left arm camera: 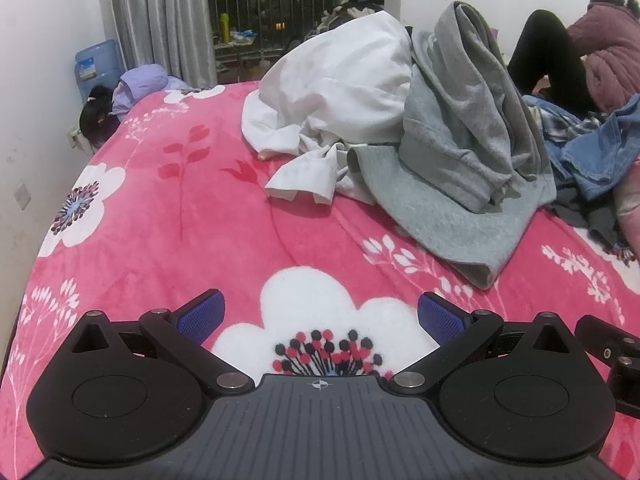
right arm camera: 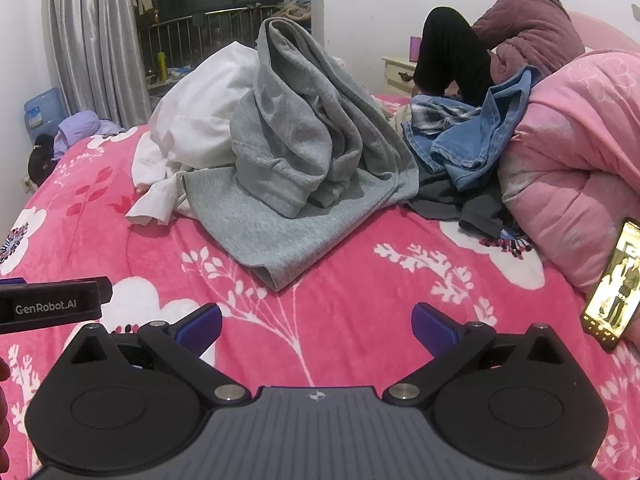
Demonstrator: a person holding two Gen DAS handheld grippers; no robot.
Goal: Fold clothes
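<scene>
On the bed (left arm camera: 160,240), my left gripper (left arm camera: 320,316), marked "GenRobot.AI", and right gripper (right arm camera: 316,320) hover, jaws apart, before a grey hoodie (right arm camera: 312,160); phone (right arm camera: 614,284) right.

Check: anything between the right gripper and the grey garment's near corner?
Nothing. In the right wrist view only bare pink floral blanket lies between the open right gripper and the grey garment.

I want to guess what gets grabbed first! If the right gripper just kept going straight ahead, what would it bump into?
Probably the grey sweatshirt. The right gripper is open over the pink flowered blanket, and the sweatshirt's near hem lies almost straight ahead. If it tilts downward, it may brush the blanket first; depth is hard to judge.
</scene>
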